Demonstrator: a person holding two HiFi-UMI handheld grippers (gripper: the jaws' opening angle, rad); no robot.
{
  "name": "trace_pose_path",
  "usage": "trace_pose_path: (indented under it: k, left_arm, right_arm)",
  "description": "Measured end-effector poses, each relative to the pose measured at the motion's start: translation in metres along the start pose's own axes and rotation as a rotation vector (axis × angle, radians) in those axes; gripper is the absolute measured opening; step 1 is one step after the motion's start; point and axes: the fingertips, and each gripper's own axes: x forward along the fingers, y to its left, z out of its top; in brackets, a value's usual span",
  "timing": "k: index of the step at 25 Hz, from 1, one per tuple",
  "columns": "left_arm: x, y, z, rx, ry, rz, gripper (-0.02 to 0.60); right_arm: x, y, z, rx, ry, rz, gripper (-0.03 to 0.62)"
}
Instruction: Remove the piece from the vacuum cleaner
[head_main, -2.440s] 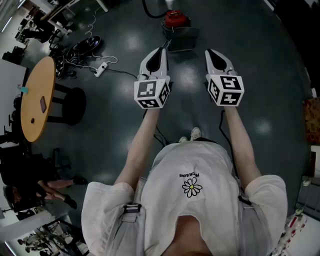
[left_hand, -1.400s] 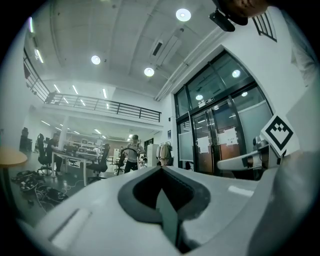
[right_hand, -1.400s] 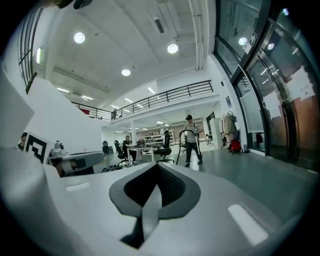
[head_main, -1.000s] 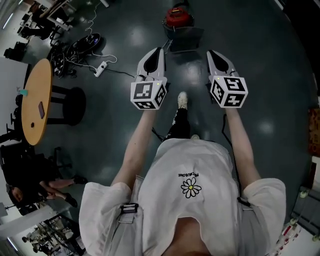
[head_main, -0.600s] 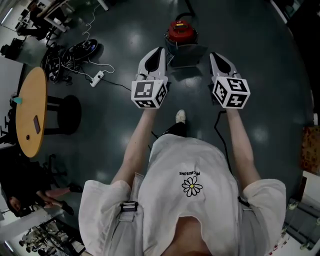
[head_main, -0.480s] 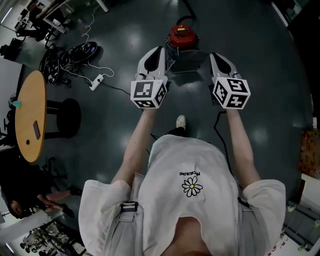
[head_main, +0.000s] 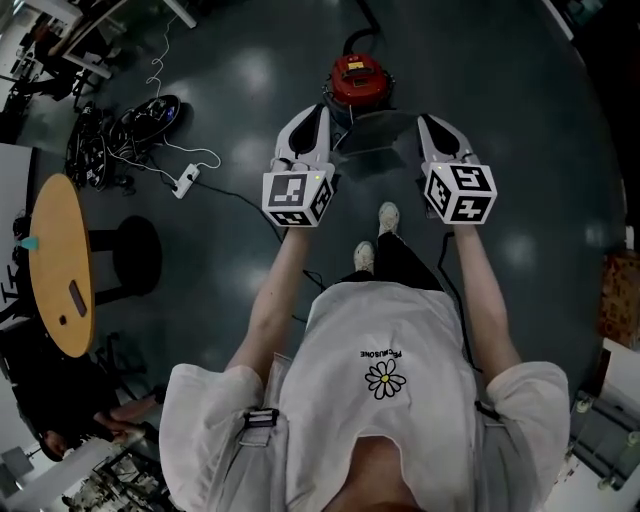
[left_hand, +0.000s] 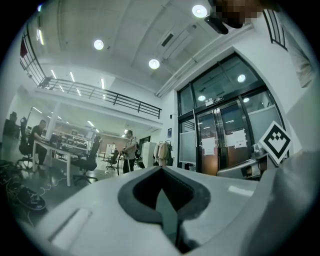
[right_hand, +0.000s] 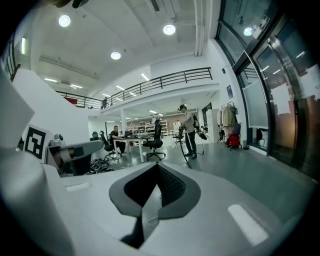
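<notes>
From the head view, the person stood on a dark, glossy floor with both arms stretched forward. The left gripper and the right gripper were held side by side, well apart, near the upper middle of the frame. Each gripper's own view showed its dark pads meeting at the tip with nothing caught between them, so both were closed and empty.

The red vacuum cleaner sat on the floor at the top centre of the frame, beyond the two grippers and roughly midway between them. Neither gripper touched it. A grey boxy part lay just below it in the frame, between the gripper tips. It may have belonged to the vacuum, though the picture was too small to be sure.

At the left edge stood a round wooden table with a black stool just beside it. A white power strip and a tangle of cables lay in the upper left. The person's shoes showed below the grippers.
</notes>
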Motion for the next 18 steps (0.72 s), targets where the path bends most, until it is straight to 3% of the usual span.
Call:
trace_pose_path:
  k: [8,18]
  left_arm:
    - [0.076,0.016,-0.041,0.004,0.096,0.003,0.002]
    - [0.204,0.034,-0.085,0.013,0.216,-0.012,0.001]
  right_arm:
    - [0.081,-0.050,0.007,0.030,0.009,0.036,0.026]
    - [0.179,-0.146,0.008,0.051,0.068,0.031,0.026]
